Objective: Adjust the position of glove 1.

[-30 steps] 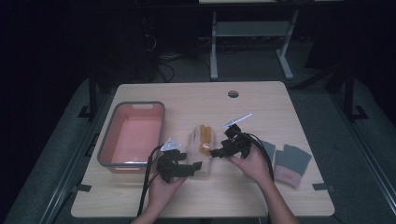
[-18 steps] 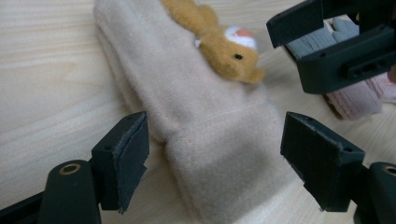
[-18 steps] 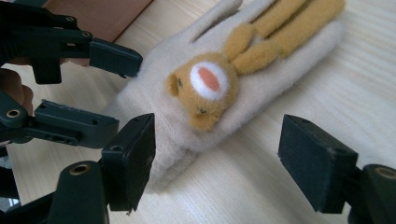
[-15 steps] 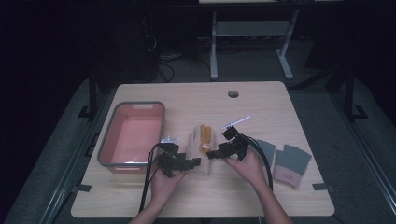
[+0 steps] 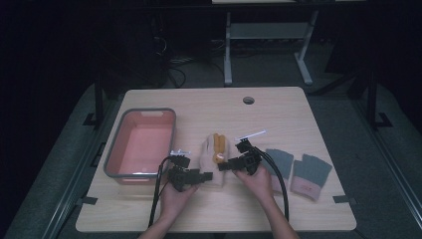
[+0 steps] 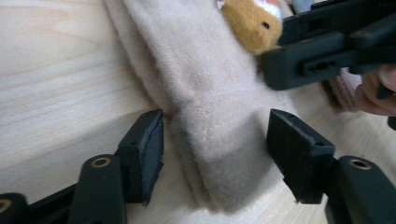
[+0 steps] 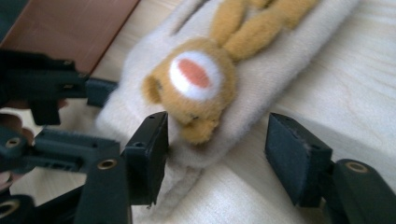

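Observation:
A beige fleece sock [image 5: 213,160] with an orange plush bunny [image 5: 218,145] on it lies at the table's middle. My left gripper [image 5: 207,176] is open at the sock's near end. In the left gripper view its jaws straddle the sock's folded end [image 6: 219,158] without touching it, the gripper [image 6: 215,135] low over the wood. My right gripper [image 5: 222,165] is open too, coming in from the right. In the right gripper view that gripper [image 7: 217,140] brackets the bunny's head [image 7: 196,88]. The two grippers nearly meet over the sock.
A pink tray with a grey rim [image 5: 113,154] stands at the left, close to my left hand. Two grey socks with pink cuffs [image 5: 281,162] [image 5: 309,173] lie at the right. A cable hole [image 5: 248,100] sits near the table's far edge.
Both grippers have shifted slightly, closing in on the sock's near end. The sock and the other items lie where they were.

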Demonstrator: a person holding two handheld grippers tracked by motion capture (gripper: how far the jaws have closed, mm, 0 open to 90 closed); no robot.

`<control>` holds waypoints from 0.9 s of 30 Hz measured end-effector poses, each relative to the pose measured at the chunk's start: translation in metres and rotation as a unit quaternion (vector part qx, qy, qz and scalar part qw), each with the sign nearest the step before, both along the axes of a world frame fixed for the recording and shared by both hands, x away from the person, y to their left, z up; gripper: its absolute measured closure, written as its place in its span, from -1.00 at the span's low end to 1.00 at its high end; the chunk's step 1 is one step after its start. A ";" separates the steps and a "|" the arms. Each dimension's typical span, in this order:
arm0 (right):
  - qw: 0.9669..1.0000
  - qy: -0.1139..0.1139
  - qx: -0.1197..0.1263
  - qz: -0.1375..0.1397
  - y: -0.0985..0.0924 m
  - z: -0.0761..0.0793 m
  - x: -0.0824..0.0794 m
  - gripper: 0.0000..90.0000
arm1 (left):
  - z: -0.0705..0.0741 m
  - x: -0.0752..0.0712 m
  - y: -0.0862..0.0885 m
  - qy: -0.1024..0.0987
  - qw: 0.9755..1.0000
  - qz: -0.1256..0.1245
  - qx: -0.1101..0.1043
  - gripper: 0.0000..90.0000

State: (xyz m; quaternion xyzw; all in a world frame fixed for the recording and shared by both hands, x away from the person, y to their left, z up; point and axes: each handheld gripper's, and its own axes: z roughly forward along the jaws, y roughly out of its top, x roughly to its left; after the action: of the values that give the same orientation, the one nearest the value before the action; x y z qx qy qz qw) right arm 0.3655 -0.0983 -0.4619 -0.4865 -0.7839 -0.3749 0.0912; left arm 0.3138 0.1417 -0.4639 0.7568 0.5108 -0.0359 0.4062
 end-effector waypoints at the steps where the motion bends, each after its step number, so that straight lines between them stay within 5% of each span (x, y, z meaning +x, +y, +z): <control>1: 1.000 0.000 0.000 0.000 0.000 0.000 0.000 -0.07 | 0.000 0.000 -0.001 0.000 1.000 -0.002 0.003 -0.12; 8: 1.000 0.002 -0.004 -0.017 0.007 -0.002 -0.003 0.16 | 0.000 0.000 -0.003 -0.002 1.000 -0.014 0.008 0.02; 17: 0.999 0.016 0.031 -0.041 0.011 -0.009 -0.007 0.50 | -0.002 0.003 -0.004 0.004 1.000 -0.021 0.001 0.21; 19: 0.998 0.031 0.041 -0.041 0.010 -0.011 -0.006 0.58 | -0.002 0.004 -0.004 0.008 1.000 -0.023 -0.002 0.28; 27: 0.997 0.030 0.058 -0.030 0.006 -0.014 -0.003 0.74 | -0.002 0.005 -0.004 0.000 1.000 -0.027 -0.008 0.41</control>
State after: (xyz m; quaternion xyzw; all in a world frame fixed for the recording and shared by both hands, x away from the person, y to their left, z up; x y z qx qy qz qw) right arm 0.3629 -0.0923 -0.4759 -0.5146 -0.7427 -0.4078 0.1314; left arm 0.3189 0.1375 -0.4658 0.7670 0.4901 -0.0502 0.4112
